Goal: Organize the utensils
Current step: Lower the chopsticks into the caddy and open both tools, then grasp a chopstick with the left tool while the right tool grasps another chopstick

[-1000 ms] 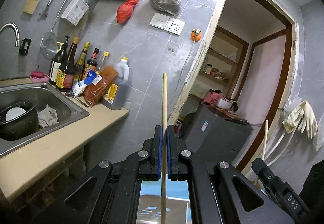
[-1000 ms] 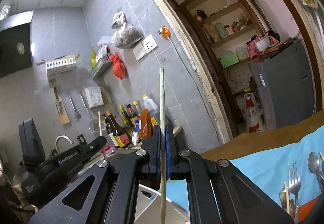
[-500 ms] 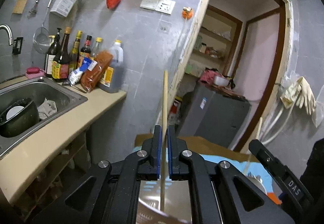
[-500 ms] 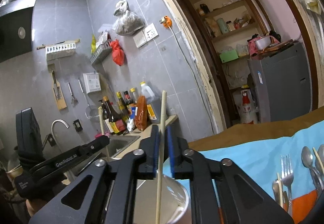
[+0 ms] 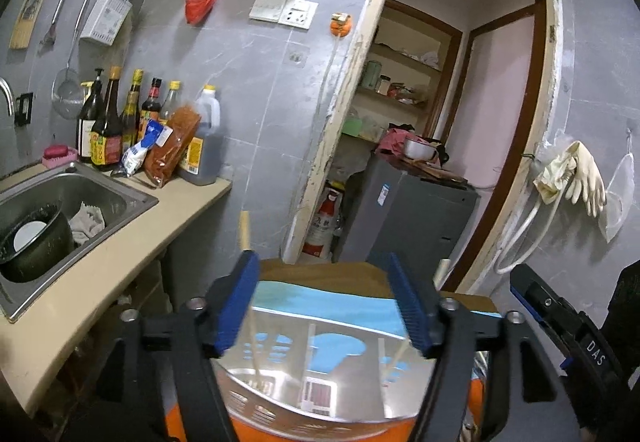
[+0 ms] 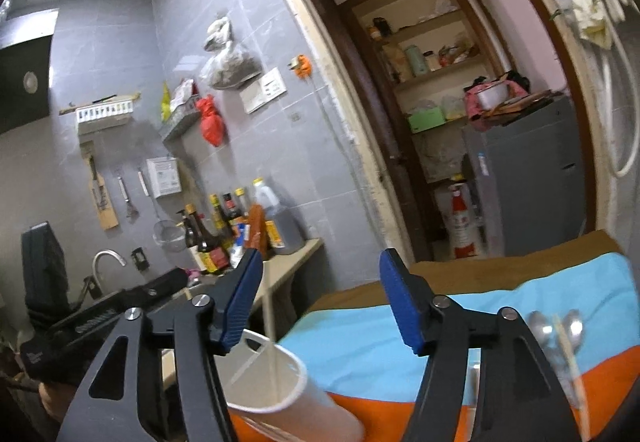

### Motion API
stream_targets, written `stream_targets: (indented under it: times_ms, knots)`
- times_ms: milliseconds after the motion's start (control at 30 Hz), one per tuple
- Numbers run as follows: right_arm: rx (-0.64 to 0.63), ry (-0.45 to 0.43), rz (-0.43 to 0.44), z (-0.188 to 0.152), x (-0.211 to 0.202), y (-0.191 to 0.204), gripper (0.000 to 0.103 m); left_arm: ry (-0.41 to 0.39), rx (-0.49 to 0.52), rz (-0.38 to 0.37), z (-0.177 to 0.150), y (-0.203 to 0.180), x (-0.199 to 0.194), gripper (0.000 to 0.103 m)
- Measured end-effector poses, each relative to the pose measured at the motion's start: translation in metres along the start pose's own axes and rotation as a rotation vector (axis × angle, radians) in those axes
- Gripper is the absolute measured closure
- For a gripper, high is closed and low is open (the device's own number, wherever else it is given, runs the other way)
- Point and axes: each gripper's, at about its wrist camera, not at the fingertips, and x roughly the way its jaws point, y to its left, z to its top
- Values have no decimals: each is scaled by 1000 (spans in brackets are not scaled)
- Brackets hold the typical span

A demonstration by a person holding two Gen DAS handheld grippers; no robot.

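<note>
Two chopsticks, each just let go into a holder. The left chopstick (image 5: 245, 230) stands against the inner face of one blue pad, its lower end inside the perforated steel holder (image 5: 320, 394) directly below the left tongs (image 5: 324, 302); it is no longer pinched. The right chopstick (image 6: 269, 326) leans inside the white cup (image 6: 280, 394) below the right tongs (image 6: 322, 302), clear of both pads. Both pairs of tongs are spread wide, with nothing gripped.

Progress, as a judgement: these two chopsticks are delivered. More remains, since spoons (image 6: 554, 328) and another chopstick (image 6: 566, 346) lie loose on the blue-and-orange cloth (image 6: 360, 354) covering the table, well apart from the cup. Whether the steel holder already contains further pieces cannot be told; pale streaks in it may be reflections.

Change from the earlier frames: each pair of tongs was then pressed together on an upright chopstick; the jaws have just been opening, and both sticks sit lower. The views have tilted down, bringing the holder, the cup and the cloth into sight.
</note>
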Motion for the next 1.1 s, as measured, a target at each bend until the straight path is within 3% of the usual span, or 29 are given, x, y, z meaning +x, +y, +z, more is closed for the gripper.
stream_targets:
  times_ms: [133,300,700,900,1100]
  knots:
    - [-7,-10,-56,10,-23,-19,23,-2,51,8,-1,-27,-3,13]
    - [-29,-17,-134,19,-51,-43,0,-17,133,19,-12,-72,-5,7]
    - [-125,3,-259,24,-107,-98,0,0,213,-50,-56,-160,9,7]
    - [-104,61,-283,15,-116,-136,0,88,226,-57,-85,-189,31,7]
    - [-70,134,-275,4,-105,-173,0,203,186,-54,-115,-195,60,7]
